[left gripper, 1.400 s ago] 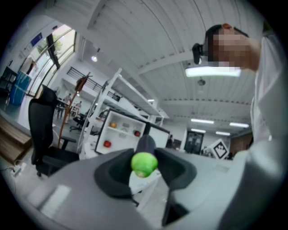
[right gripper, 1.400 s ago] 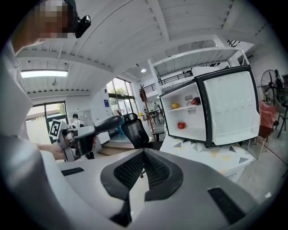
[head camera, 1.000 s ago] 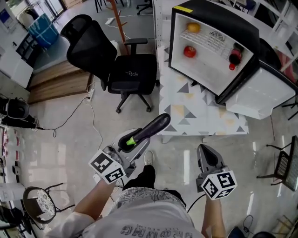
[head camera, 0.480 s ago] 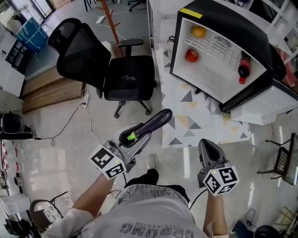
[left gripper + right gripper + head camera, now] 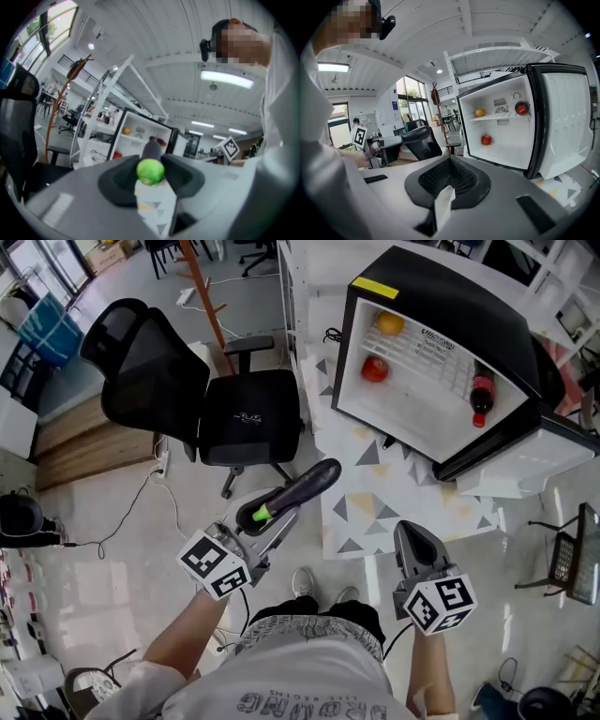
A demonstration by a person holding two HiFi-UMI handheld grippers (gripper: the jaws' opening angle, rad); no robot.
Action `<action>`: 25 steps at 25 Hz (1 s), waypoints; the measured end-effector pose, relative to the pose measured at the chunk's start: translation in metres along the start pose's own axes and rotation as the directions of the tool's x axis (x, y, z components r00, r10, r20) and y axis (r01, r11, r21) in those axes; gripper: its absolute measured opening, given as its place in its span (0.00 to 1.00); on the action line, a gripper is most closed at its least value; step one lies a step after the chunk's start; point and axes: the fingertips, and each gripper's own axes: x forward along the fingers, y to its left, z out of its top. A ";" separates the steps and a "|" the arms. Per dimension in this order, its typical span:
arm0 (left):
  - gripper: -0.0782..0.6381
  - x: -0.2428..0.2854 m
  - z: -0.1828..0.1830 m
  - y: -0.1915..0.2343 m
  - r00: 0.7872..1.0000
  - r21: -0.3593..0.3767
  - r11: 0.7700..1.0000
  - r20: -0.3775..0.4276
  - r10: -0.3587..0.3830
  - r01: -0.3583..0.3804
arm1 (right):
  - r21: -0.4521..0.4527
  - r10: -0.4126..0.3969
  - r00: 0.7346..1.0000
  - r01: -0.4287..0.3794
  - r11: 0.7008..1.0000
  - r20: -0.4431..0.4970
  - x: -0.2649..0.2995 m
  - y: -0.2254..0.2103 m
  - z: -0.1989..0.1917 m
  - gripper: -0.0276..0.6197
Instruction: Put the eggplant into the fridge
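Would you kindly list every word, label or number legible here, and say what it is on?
None reads clearly.
Shirt: large print, upside down, cut off, illegible.
Chair seat: white logo, too small.
Yellow sticker on the fridge: too small.
Sheet on the fridge's back wall: print blurred.
Cubes: square patterns only, no letters.

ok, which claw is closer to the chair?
Left. In the head view the left claw, holding the eggplant, is just below the chair; the right claw is well off to its right, below the fridge.
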 end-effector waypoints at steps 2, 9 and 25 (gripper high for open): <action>0.33 0.007 0.003 0.004 1.000 0.009 1.000 -0.002 -0.005 0.005 | 0.002 -0.004 1.000 0.004 1.000 0.003 0.004 -0.004 0.002 0.05; 0.33 0.038 0.009 0.012 1.000 0.031 0.999 -0.002 -0.010 0.010 | 0.015 0.004 1.000 -0.004 1.000 0.011 0.020 -0.024 0.009 0.05; 0.33 0.161 0.045 0.018 1.000 0.122 0.992 0.011 0.027 -0.029 | 0.058 0.143 0.989 -0.145 0.988 0.037 0.051 -0.091 0.045 0.05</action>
